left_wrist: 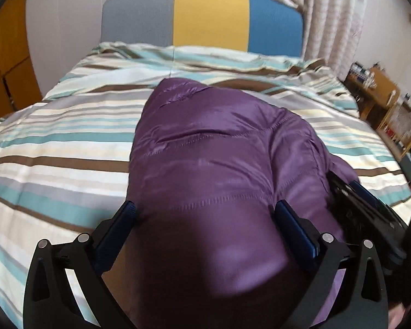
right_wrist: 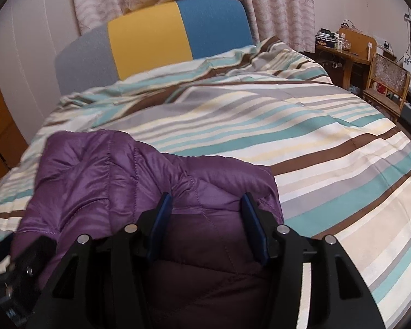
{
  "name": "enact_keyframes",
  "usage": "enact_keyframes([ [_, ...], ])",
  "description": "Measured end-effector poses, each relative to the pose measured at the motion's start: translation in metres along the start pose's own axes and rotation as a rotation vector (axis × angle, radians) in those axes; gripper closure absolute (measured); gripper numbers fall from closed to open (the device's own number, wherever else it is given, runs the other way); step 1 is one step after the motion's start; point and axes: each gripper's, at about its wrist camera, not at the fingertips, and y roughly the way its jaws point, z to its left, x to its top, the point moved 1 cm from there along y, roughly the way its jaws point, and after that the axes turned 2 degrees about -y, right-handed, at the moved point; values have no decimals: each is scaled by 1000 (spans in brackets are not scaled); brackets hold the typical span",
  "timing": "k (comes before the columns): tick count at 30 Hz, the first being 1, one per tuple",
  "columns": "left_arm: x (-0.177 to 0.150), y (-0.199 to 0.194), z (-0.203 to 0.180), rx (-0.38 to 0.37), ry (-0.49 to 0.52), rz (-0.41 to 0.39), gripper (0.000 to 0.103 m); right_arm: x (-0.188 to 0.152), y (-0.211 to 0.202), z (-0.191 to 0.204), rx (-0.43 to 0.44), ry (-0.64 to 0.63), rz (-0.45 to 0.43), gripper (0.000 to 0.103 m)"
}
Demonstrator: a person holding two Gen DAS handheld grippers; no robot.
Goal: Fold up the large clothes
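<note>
While the purple quilted jacket (left_wrist: 211,148) lies bunched on the striped bed cover (left_wrist: 54,148), both grippers sit low over its near end. Seen from the left wrist, the left gripper (left_wrist: 205,213) has its fingers (left_wrist: 127,213) spread wide, with the padded fabric bulging up between them; whether the blue pads actually press on it cannot be told. At 4 o'clock in that view, the dark body of the other tool touches the jacket's edge. Seen from the right wrist, the right gripper (right_wrist: 205,203) straddles a fold of the jacket (right_wrist: 109,170) near its right-hand edge, fingers (right_wrist: 249,205) about half apart, cloth between them, a firm pinch not evident. The jacket spreads from centre toward 9 o'clock. A grey, yellow and blue headboard (right_wrist: 148,38) stands at 12 o'clock, a wooden chair (right_wrist: 386,87) at 2 o'clock.
</note>
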Motion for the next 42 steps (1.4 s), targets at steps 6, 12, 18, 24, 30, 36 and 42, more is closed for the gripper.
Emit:
enact_keyframes([
  [6,-17,-32,-6,-30,101,-75,3,-16,-60,-1,27,-35,-86,39],
  [12,-30,-29,-6,-42,157,-100,3,-55,-77,-22,0,8,-46,35],
  [18,-34,-3,-14,-30,246,-56,3,-66,-63,-26,-7,13,22,34],
  [24,-34,-6,-11,-25,242,-82,3,-66,-56,-41,65,91,56,25],
  [30,-44,-31,0,-71,195,-99,3,-76,-76,-57,165,179,51,23],
  [36,-50,-49,21,-161,98,-26,3,-76,-99,-52,149,133,76,20],
  [42,-45,-50,35,-245,-14,68,3,-67,-110,-41,99,56,95,17],
])
